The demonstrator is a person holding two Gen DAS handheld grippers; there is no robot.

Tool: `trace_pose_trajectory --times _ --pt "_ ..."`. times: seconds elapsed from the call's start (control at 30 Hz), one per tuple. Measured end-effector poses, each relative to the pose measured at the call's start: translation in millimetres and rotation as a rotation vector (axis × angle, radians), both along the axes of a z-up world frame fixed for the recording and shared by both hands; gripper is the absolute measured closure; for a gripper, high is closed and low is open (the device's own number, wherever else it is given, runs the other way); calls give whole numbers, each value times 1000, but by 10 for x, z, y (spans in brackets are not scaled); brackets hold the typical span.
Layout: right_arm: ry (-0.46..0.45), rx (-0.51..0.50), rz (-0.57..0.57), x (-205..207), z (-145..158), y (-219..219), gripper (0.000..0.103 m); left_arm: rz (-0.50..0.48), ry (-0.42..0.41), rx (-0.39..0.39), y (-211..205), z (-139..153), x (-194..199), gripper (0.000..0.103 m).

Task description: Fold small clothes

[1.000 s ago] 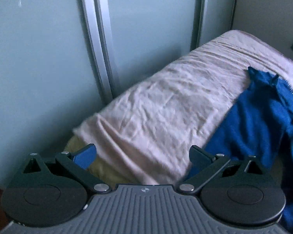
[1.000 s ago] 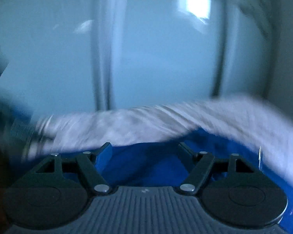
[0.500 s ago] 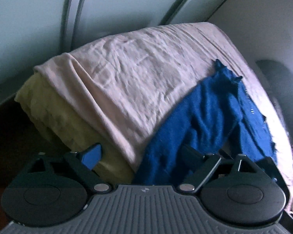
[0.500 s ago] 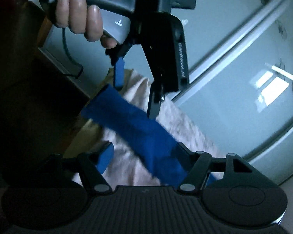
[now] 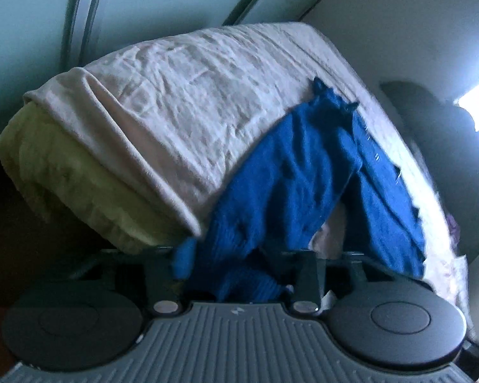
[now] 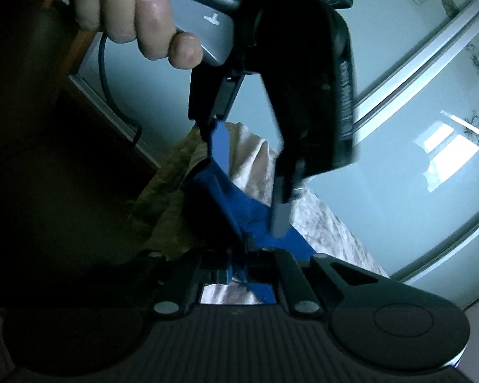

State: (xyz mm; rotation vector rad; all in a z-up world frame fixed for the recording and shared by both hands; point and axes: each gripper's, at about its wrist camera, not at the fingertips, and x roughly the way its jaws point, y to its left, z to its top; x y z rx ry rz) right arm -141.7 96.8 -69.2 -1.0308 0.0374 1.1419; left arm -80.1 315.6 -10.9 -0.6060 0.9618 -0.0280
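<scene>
A blue knitted garment (image 5: pixel 290 172) lies on the pink sheet (image 5: pixel 182 95) of a bed, one end hanging over the near edge. My left gripper (image 5: pixel 242 255) is at that edge, its jaws closing with the bunched blue cloth filling the gap between them. The right wrist view shows the left gripper (image 6: pixel 250 188) from the side, held by a person's hand (image 6: pixel 137 16), with its fingertips on the garment (image 6: pixel 239 204). My right gripper (image 6: pixel 238 265) is shut, pinching a fold of the same blue cloth just below the left one.
A yellow-green blanket (image 5: pixel 73 178) shows under the sheet at the bed's corner. Frosted sliding doors with metal frames (image 5: pixel 79 19) stand behind the bed. A dark rounded object (image 5: pixel 437 146) sits at the right. A cable (image 6: pixel 111 95) hangs from the left gripper's handle.
Both grippers have closed on the blue garment's hanging end. The left one has dropped closer to the bed's edge, and it now looms larger in the right wrist view.
</scene>
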Motion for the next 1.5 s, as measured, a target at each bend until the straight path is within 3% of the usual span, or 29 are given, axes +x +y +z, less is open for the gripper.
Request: trace_pose_trajectory --times 0.1,0.4,0.53,0.67,1.07,1.17,1.3,1.5 --pt "74 30 -27 70 66 -3 98 -19 3 32 -57 10 1 100" --pt "259 184 -72 353 531 72 98 88 -125 70 20 427 -48 101" --pt "373 273 -45 476 796 232 98 191 -246 179 91 808 -163 101" --pt "436 330 -3 517 1012 430 98 272 -312 208 203 1069 -219 101" --pt "682 494 11 920 1372 647 98 440 -479 260 168 1566 -123 101" --pt "718 572 2 1103 1546 550 98 427 -548 273 11 1791 23 101" --pt "764 707 -33 1353 1820 230 98 320 -627 313 -333 2118 341 101" --pt "771 921 -244 1797 1899 -676 98 64 -611 246 -1025 2252 1084 101"
